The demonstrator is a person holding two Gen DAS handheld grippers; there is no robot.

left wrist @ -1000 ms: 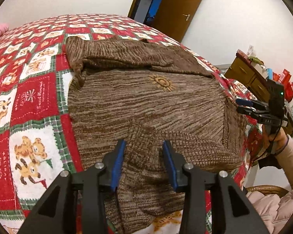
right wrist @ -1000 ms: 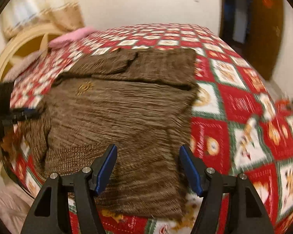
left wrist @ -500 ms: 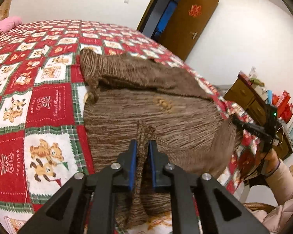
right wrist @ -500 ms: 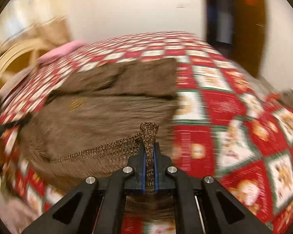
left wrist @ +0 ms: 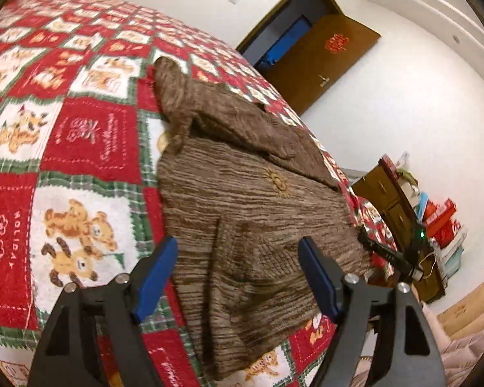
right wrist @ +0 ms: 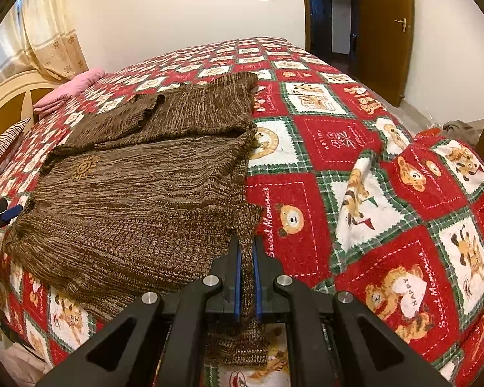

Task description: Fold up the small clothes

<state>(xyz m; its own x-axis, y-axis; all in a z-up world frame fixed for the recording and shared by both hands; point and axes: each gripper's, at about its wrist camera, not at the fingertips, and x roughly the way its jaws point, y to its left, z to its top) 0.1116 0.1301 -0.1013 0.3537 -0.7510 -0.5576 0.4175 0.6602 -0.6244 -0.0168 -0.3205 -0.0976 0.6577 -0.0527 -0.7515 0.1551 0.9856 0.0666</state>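
A brown knit sweater [left wrist: 251, 213] lies flat on the bed, its sleeves folded across the top; it also shows in the right wrist view [right wrist: 138, 174]. My left gripper [left wrist: 238, 277] is open and empty, its blue pads spread just above the sweater's near hem. My right gripper [right wrist: 247, 267] is shut on the sweater's lower right corner, with knit fabric pinched between the pads and hanging below them. The right gripper also appears in the left wrist view [left wrist: 371, 248] at the sweater's far corner.
The bed is covered by a red, white and green teddy-bear quilt [right wrist: 387, 193]. A pink pillow [right wrist: 71, 90] lies by the headboard. A brown door [left wrist: 319, 61] stands open. A wooden cabinet with boxes [left wrist: 413, 213] stands beside the bed.
My left gripper has let go of the sweater hem and opened wide. My right gripper stays shut on its corner and has steadied over the bed's edge.
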